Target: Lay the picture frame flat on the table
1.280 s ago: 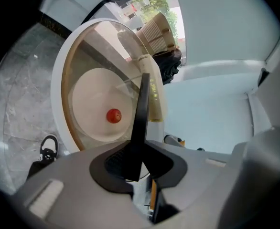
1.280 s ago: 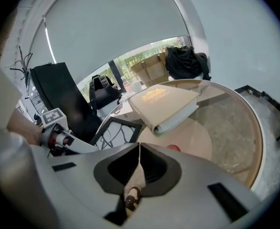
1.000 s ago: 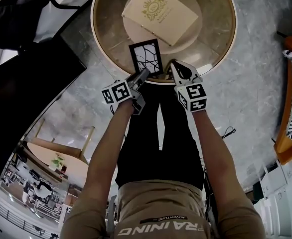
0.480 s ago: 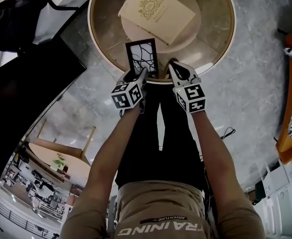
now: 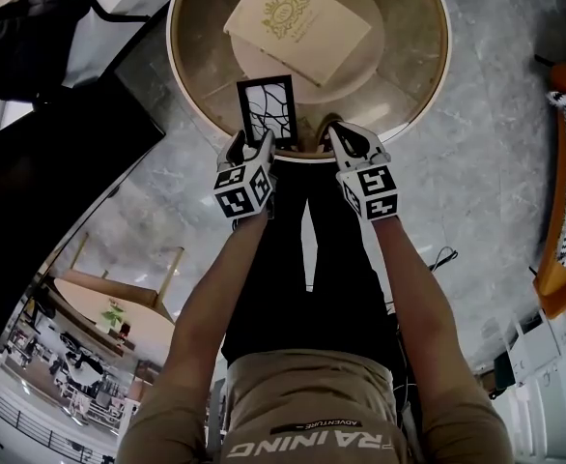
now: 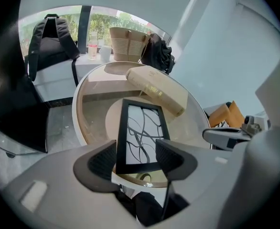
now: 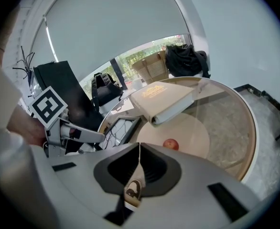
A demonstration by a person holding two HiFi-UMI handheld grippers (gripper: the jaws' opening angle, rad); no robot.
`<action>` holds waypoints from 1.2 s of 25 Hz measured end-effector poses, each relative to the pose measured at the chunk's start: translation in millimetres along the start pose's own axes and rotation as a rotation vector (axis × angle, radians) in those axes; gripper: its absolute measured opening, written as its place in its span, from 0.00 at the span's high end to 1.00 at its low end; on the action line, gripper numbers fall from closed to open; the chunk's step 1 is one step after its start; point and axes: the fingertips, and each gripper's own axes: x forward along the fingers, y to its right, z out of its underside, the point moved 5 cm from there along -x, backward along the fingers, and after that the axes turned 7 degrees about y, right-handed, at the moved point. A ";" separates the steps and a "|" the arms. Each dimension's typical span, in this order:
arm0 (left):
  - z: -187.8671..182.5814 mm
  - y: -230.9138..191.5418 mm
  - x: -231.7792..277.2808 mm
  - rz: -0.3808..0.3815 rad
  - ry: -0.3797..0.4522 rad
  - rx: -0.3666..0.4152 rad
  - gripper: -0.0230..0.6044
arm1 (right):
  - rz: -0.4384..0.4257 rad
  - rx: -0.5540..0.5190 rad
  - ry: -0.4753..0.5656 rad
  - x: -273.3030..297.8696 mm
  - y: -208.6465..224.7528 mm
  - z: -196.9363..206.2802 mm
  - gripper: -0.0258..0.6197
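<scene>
The black picture frame with a white branch print lies on the round glass table near its front edge. In the left gripper view the frame stretches away from me. My left gripper is open; its jaws have just been opening. The frame's near end sits between the fingertips, and the pads do not press on it. My right gripper rests at the table's edge to the right of the frame, shut, with nothing held.
A cream book-like box lies on the table beyond the frame. A small red ball shows under the glass. A black chair stands left of the table. Past the far rim are a backpack and a woven basket.
The left gripper rolled upright and its jaws spread off the frame. The frame now lies a little further left. The right gripper stayed where it was.
</scene>
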 end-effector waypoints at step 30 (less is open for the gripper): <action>-223.0 141.6 -292.5 0.430 0.378 0.132 0.95 | -0.122 -0.258 0.166 -215.9 -106.4 -240.0 0.95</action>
